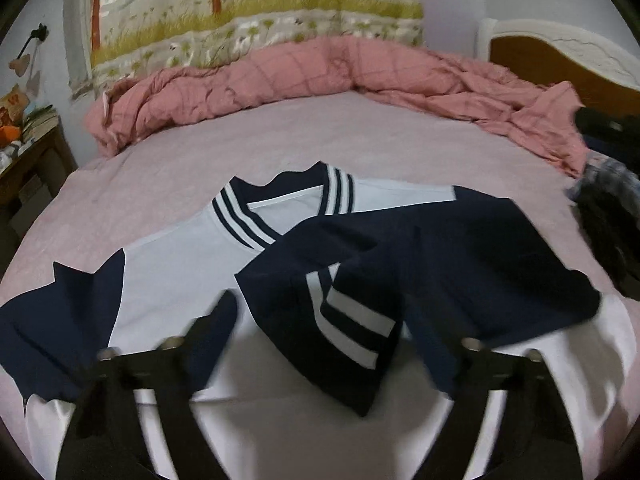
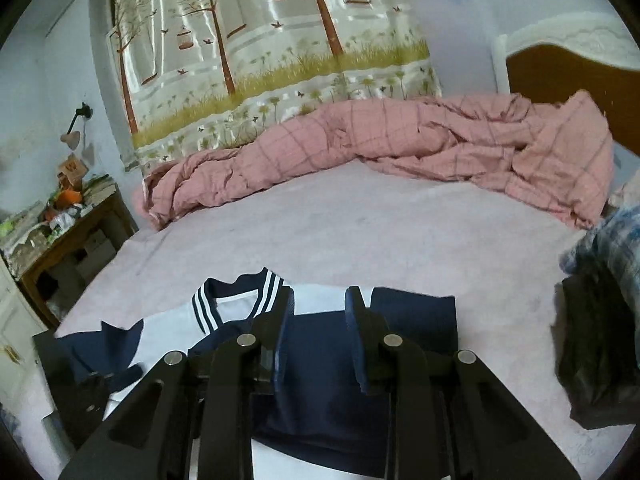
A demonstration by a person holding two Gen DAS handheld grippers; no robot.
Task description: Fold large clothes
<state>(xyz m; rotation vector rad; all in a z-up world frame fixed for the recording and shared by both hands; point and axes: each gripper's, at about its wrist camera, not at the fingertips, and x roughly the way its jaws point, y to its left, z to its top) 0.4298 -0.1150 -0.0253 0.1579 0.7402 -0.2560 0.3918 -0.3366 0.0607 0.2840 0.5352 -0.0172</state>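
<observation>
- Left wrist view: my left gripper (image 1: 324, 344) hangs over the near part of the white and navy top (image 1: 180, 264), jaws spread wide, nothing between them. It's blurry, so I can't tell if the tips touch the cloth.
- The top lies flat on the pink bed sheet (image 1: 320, 140), collar (image 1: 280, 204) pointing away from me, toward the crumpled pink quilt (image 1: 320, 76) at the far side of the bed.
- One navy sleeve (image 1: 400, 280) is folded in across the top's front, its white-striped cuff (image 1: 352, 328) lying between my left fingers. The other navy sleeve (image 1: 60, 320) still sticks out to the side of the top.
- Right wrist view: my right gripper (image 2: 320, 308) sits low over that folded sleeve, jaws only a narrow way apart. I see no cloth pinched between the pads, just navy fabric underneath.
- Beyond the top, past the quilt, a curtain (image 2: 260, 60) with trees and birdcages hangs down.
- To the top's right there's a dark pile of clothes (image 2: 596, 360) on the sheet.
- Off the bed, left of the top, stands a cluttered wooden side table (image 2: 64, 236).
</observation>
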